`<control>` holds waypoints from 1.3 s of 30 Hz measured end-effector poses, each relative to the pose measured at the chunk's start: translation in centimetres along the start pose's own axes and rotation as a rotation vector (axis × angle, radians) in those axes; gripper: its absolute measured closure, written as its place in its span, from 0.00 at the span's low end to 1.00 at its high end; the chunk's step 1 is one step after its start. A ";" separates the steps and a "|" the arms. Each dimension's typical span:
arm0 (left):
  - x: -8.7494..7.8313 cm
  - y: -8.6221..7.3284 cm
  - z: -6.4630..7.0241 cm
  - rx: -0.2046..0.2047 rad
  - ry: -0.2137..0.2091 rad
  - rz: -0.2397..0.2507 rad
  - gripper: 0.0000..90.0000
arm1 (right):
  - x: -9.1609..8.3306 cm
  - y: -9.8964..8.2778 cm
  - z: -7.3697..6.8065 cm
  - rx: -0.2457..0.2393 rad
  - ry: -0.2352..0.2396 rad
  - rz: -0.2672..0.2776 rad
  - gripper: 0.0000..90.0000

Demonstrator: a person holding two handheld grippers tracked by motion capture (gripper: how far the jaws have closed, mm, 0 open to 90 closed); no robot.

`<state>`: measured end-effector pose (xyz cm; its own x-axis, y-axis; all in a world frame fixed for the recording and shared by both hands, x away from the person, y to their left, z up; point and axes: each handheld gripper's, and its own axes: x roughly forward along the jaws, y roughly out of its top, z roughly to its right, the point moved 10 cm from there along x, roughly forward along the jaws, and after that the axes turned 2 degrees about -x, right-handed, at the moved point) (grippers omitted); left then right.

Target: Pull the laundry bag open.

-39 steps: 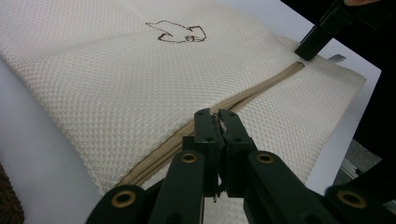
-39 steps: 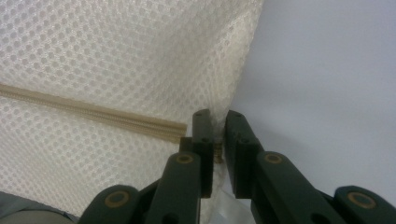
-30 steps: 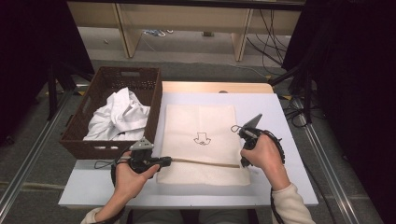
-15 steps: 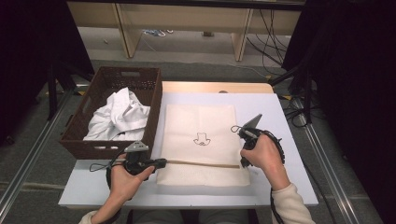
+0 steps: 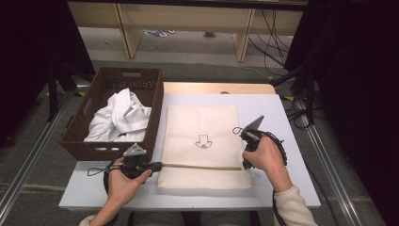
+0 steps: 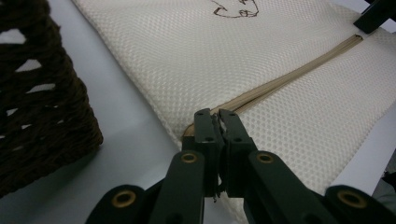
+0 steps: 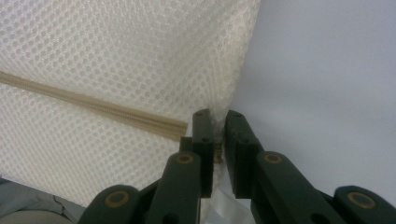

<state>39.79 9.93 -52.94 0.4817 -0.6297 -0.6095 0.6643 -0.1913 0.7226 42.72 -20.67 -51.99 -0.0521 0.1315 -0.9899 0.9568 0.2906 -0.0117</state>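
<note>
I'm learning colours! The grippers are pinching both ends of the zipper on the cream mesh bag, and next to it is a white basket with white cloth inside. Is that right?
Almost. The basket is dark brown wicker, not white, as the high view shows. The rest holds: the left gripper and right gripper pinch the ends of the zipper on the cream mesh bag, and white cloth lies in the basket.

Cream mesh bag [image 5: 202, 146] lies flat, zipper [image 5: 202, 166] closed.

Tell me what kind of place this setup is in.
Probably a lab or recording workstation: a pale work table on a grey floor, black curtains at both sides, loose cables behind, and a dark woven basket of laundry.
</note>
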 end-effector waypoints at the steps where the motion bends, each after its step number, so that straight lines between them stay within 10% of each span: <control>1: -0.1 -0.2 -0.2 0.013 0.000 -0.013 0.97 | 0.0 -0.1 0.2 -0.011 0.001 -0.006 0.93; 15: 0.0 -0.6 -0.8 0.040 0.055 -0.038 0.96 | 0.2 -0.4 0.3 0.011 0.012 0.006 0.93; 25: 0.4 -0.6 -0.5 0.152 0.138 -0.095 0.96 | 0.3 -0.5 0.4 0.012 -0.001 -0.012 0.93; 39: 1.1 -0.2 1.1 0.256 0.147 -0.113 0.87 | 0.2 -0.9 0.1 0.007 -0.005 -0.054 0.93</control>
<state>39.51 8.49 -53.40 0.5027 -0.4815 -0.7179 0.5618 -0.4492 0.6947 41.89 -20.98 -52.17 -0.1021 0.1107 -0.9886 0.9546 0.2903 -0.0661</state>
